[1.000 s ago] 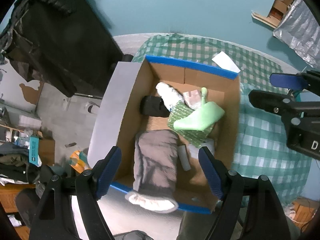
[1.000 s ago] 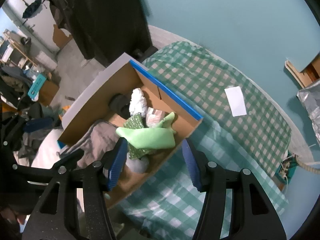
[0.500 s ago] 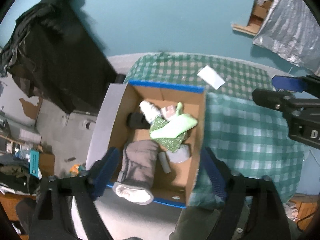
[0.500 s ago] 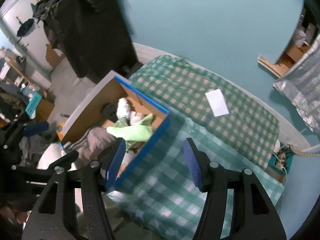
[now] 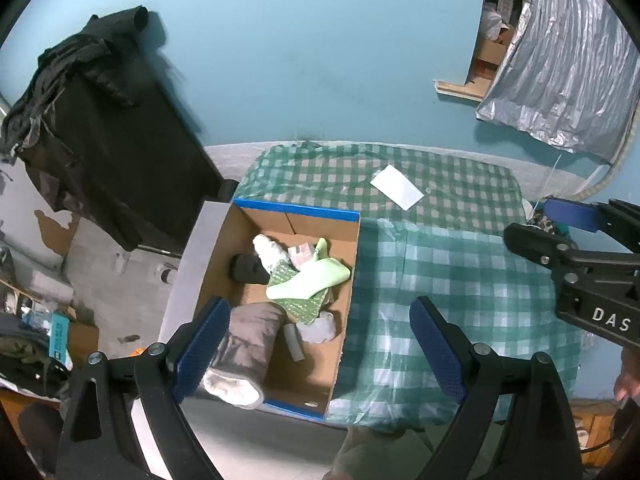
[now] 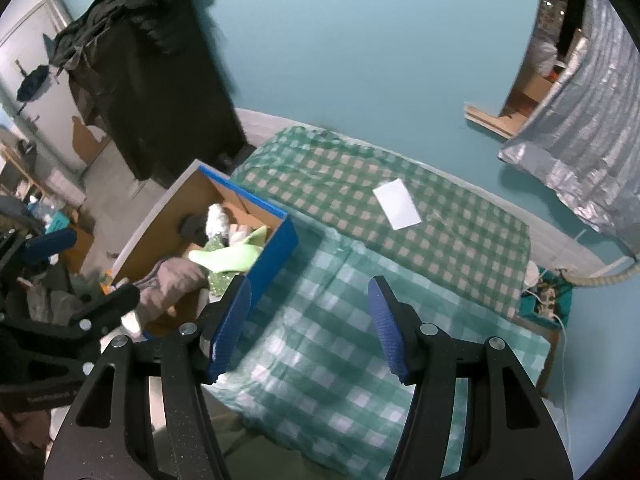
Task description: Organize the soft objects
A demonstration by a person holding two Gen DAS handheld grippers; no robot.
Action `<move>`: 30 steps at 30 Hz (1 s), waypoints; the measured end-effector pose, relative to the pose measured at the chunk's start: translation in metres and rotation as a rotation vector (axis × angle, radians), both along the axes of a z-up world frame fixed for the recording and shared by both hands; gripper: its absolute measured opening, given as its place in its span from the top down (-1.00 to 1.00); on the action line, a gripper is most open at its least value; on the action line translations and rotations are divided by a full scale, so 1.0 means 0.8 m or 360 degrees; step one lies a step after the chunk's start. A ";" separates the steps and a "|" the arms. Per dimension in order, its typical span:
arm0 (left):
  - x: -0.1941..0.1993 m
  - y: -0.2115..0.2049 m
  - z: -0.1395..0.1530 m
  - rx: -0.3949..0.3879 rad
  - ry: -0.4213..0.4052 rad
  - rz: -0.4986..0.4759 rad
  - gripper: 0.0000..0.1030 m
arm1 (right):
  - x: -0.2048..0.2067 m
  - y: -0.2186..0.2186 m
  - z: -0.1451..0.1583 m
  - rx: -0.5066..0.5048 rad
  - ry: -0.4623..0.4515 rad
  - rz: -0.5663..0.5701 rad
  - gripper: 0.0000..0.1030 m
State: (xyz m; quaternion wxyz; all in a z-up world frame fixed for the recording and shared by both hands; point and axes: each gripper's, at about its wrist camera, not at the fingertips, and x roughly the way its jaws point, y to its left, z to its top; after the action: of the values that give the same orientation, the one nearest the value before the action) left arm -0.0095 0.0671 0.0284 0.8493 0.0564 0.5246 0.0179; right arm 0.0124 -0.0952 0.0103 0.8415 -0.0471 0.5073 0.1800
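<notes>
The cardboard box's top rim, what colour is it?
Blue, along the box's rim; clearest in the left wrist view.

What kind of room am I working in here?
Probably a cluttered bedroom or spare room at home: a bed or table under a green checked cloth, dark clothes hanging by the teal wall, and a cardboard box of soft items.

left gripper [image 5: 320,344]: black slotted arms, blue textured pads, silver screws | right gripper [image 6: 310,322]: same black frame, blue ridged pads, white "DAS" lettering on its side in the left view
</notes>
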 end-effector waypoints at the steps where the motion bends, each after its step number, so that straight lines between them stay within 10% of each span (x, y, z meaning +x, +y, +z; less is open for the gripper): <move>1: -0.002 -0.002 0.001 0.0003 -0.0003 -0.0004 -0.80 | -0.003 -0.005 0.002 -0.0001 -0.0004 -0.0013 -0.17; 30: -0.016 -0.049 -0.001 0.0020 0.0038 -0.0103 -0.80 | -0.034 -0.062 0.011 -0.0008 -0.0035 -0.0163 -0.18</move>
State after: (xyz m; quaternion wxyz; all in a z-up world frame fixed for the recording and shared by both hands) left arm -0.0224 0.0279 0.0273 0.8427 0.0789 0.5326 -0.0071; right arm -0.0150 -0.1446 0.0189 0.8550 -0.0253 0.5002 0.1349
